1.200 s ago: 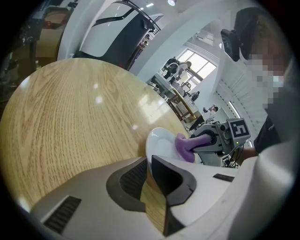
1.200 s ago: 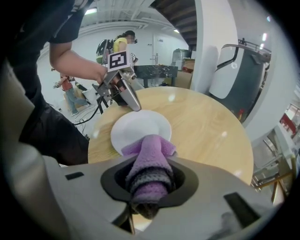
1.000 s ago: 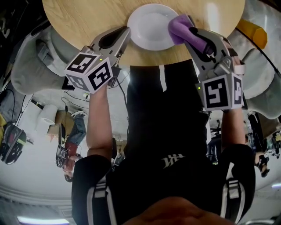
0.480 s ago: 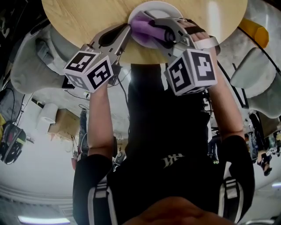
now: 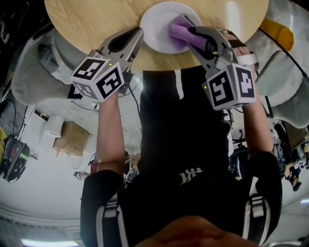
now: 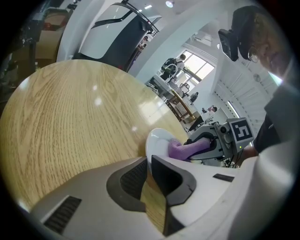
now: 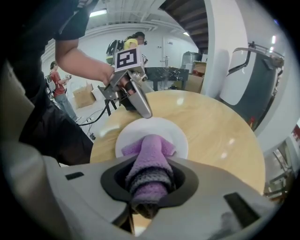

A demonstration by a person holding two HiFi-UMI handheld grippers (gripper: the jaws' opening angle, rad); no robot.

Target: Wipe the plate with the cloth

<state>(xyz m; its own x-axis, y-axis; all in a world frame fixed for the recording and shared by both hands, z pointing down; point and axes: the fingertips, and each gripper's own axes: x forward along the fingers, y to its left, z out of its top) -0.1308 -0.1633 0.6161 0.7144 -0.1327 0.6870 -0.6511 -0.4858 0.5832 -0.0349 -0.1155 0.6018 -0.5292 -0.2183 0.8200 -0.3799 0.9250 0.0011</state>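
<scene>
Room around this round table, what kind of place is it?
Probably a big lab or workshop hall, not a home: cardboard boxes on the floor, a person standing by them, and a strip light on a high ceiling.

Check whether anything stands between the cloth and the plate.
Nothing visible does. The purple cloth, clamped in the right tool, already lies on the white plate. The left tool grips the plate's rim at the side, clear of the cloth.

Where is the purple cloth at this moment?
In the head view, the purple cloth lies on the right half of the white plate, clamped in the right claw, near the person's edge of the wooden table.
</scene>
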